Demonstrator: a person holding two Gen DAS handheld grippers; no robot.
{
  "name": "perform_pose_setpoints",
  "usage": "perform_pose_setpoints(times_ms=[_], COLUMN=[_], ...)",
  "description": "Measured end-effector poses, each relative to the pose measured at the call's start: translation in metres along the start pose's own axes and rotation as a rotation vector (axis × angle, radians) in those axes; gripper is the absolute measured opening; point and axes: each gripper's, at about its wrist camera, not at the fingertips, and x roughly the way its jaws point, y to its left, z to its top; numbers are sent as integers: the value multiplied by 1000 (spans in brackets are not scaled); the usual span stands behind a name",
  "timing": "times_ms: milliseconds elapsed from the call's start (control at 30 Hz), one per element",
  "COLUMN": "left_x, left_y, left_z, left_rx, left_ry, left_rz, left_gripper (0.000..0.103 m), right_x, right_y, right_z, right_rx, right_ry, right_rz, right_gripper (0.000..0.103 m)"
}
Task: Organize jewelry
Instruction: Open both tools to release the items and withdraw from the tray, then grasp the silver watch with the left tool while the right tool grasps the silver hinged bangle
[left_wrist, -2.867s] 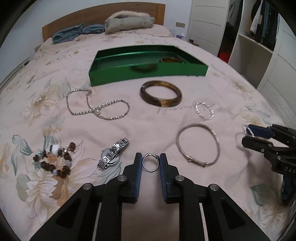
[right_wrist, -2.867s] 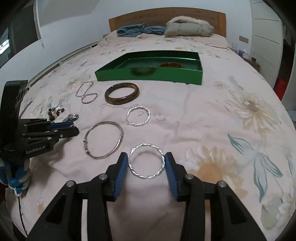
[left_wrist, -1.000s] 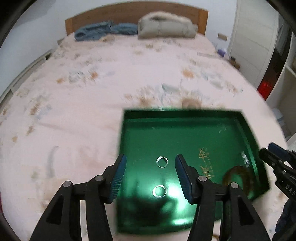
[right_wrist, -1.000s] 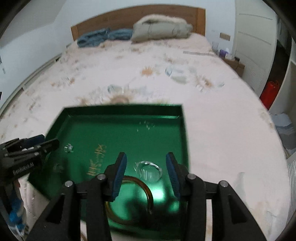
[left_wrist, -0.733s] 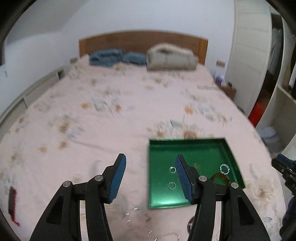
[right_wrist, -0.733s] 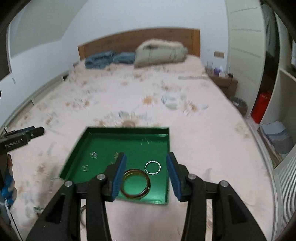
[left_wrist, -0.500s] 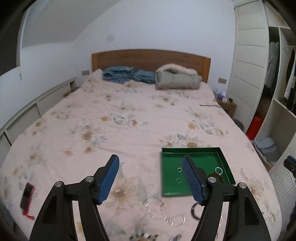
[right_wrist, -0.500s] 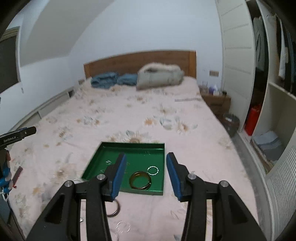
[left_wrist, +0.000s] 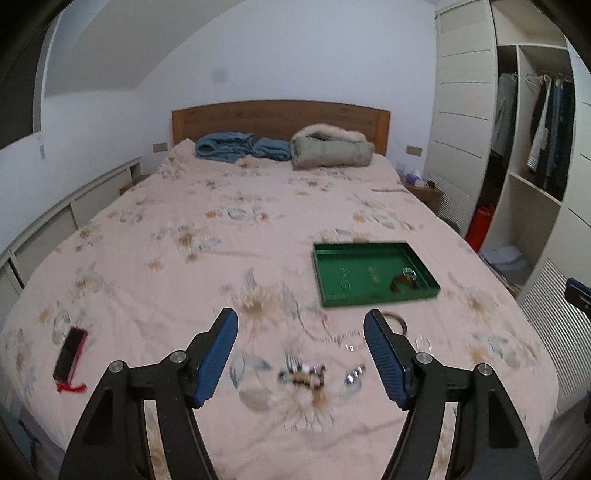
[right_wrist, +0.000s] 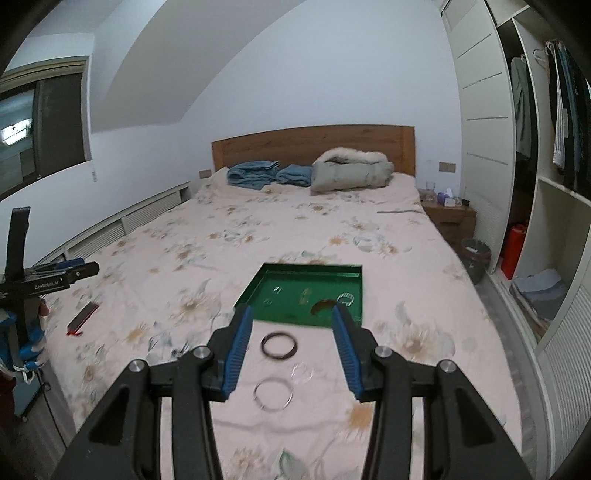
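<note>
Green tray (right_wrist: 255, 286) near bed edge, both grippers empty

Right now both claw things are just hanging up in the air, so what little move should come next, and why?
Probably lower the right gripper onto the dark bangle lying just short of the green tray. Both grippers are open and empty, the left gripper included, and several pieces still lie loose on the bedspread. That bangle sits almost between the right fingers already.
</note>
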Motion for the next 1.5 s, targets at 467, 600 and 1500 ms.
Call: perform_pose_setpoints(times_ms=[467, 600, 1500], left_x=[48, 77, 248], left_y=[-27, -41, -72], left_z=[-87, -101, -132], left_rx=[27, 51, 129], left_ry=[88, 134, 305], left_rz=[-110, -147, -114], left_gripper=[69, 68, 56], right_x=[21, 47, 245], right_y=[-15, -15, -13], right_z=[-78, -94, -162], right_rx=[82, 102, 76], right_ry=[108, 159, 478], right_rz=[19, 46, 95], right_gripper=[42, 42, 38])
